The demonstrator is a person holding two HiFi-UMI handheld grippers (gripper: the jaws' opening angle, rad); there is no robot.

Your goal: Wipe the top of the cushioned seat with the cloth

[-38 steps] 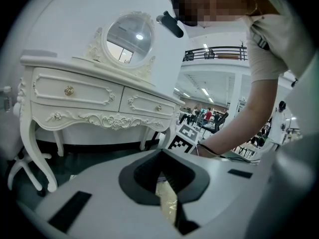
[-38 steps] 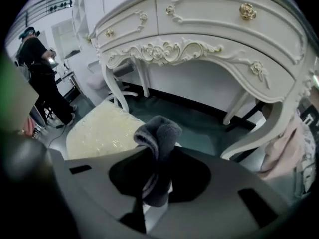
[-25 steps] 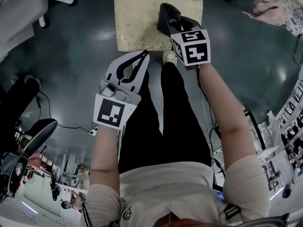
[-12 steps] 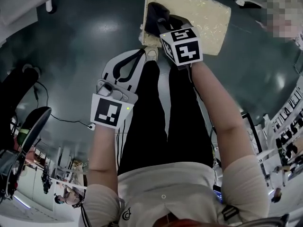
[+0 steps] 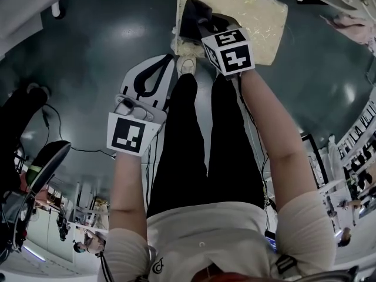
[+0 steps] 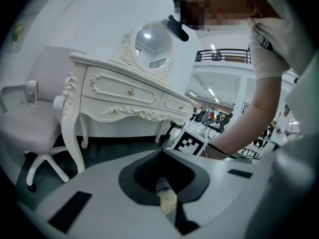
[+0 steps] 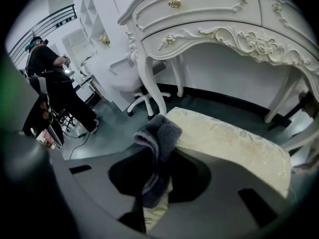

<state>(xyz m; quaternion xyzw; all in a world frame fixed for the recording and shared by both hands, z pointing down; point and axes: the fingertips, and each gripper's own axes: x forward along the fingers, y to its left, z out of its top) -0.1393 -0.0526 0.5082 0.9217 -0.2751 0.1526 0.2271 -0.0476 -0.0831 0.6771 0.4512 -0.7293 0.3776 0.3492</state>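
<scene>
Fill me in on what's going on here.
A person holds a two-jaw gripper in each hand. The right gripper is shut on a dark grey cloth and holds it at the near left corner of the cream cushioned seat, in front of a white dressing table. The left gripper hangs over the floor beside the person's legs, jaws together and empty.

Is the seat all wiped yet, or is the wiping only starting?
Done: the right gripper has the grey cloth clamped. In hand: the cloth is at one corner of the cushioned seat. Left: the rest of the cream top lies beyond it, and I can't tell which parts are wiped. The left gripper is shut and empty.
</scene>
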